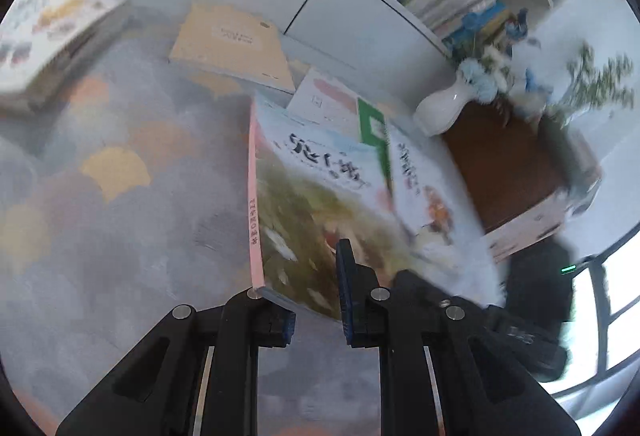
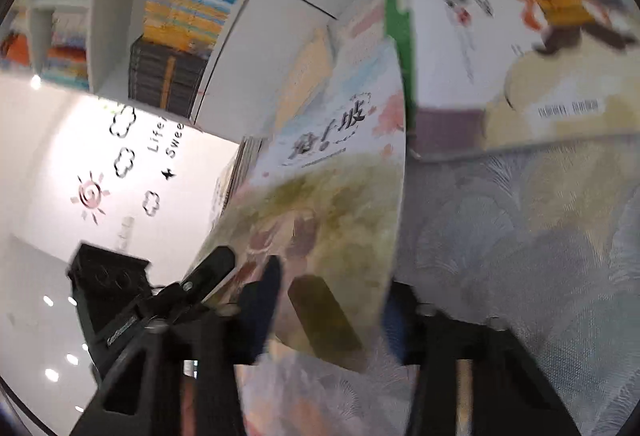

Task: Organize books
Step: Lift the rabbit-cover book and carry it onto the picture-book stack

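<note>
Left wrist view: left gripper (image 1: 316, 316) clamps the pink-spined book's (image 1: 316, 204) near corner; right gripper's (image 2: 328, 320) grip can't be told.

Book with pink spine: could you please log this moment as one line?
left fingers: shut on book | right fingers: astride book, grip unclear | book: tilted up above rug

We saw bright, even daylight, with a window (image 1: 608, 300) blown out white. Both fisheye views were motion-blurred and curved into dark corners.
</note>
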The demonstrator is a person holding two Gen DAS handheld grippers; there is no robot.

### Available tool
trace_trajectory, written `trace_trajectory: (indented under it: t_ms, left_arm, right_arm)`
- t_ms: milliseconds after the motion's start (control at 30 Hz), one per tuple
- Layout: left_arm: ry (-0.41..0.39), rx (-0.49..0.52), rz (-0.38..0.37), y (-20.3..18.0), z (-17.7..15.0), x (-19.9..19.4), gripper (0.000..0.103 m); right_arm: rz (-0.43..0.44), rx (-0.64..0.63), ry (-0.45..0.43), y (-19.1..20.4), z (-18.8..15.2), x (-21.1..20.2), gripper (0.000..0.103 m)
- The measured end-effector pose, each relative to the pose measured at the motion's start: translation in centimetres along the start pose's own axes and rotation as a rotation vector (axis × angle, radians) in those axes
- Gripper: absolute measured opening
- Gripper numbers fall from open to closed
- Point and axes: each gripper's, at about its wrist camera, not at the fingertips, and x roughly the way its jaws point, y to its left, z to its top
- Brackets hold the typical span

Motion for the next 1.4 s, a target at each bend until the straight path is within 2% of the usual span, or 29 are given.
trace_trajectory:
  t_ms: [67, 167, 200, 267, 367, 567, 700, 833, 933, 1133, 1233, 1400]
  left_arm:
    - [-0.004, 0.069, 0.036, -0.7, -0.3, -0.2, 0.014]
    - [-0.048, 0.205, 0.138, -1.9, -0.9, -1.4, 0.015]
    - [-0.063, 0.252, 0.176, -2.2, -1.2, -2.2, 0.015]
    - [-0.06, 0.263, 0.172, -1.5, -1.0, -3.4, 0.015]
    - [-0.042, 0.248, 0.136, 0.1, -1.0, -5.6, 0.016]
    - [-0.124, 0.363, 0.172, -0.3, -1.1, -11.5, 0.017]
    - [-0.199, 0.351, 0.188, 0.5, 1.9, -17.1, 0.019]
    - [-0.264, 0.318, 0.206, 2.3, 6.4, -21.8, 0.021]
    - [-0.313, 0.281, 0.216, 4.2, 9.5, -23.4, 0.021]
    - [-0.421, 0.256, 0.257, 9.5, 12.5, -22.0, 0.021]
    - [-0.414, 0.222, 0.264, 13.2, 13.7, -19.5, 0.021]
    - [-0.402, 0.139, 0.209, 18.1, 14.5, -16.1, 0.022]
  right_arm:
    - [-0.094, -0.114, -0.046, 2.1, -0.6, -0.3, 0.03]
    - [-0.308, -0.366, -0.126, 6.4, -2.6, 0.1, 0.029]
    - [-0.338, -0.416, -0.142, 7.2, -3.2, 0.3, 0.029]
    - [-0.376, -0.52, -0.167, 8.8, -5.1, 0.6, 0.029]
    - [-0.363, -0.56, -0.163, 10.1, -7.0, 0.7, 0.029]
    - [-0.357, -0.66, -0.168, 14.5, -9.8, 0.5, 0.029]
    - [-0.36, -0.773, -0.199, 20.3, -10.3, 0.4, 0.03]
    - [-0.271, -0.803, -0.188, 26.3, -7.8, 1.6, 0.03]
    - [-0.214, -0.811, -0.193, 30.3, -5.6, 3.6, 0.03]
    - [-0.167, -0.85, -0.211, 34.0, -2.4, 9.9, 0.031]
    - [-0.168, -0.845, -0.182, 34.1, -0.7, 14.3, 0.031]
    - [-0.184, -0.829, -0.143, 32.2, 1.1, 20.2, 0.031]
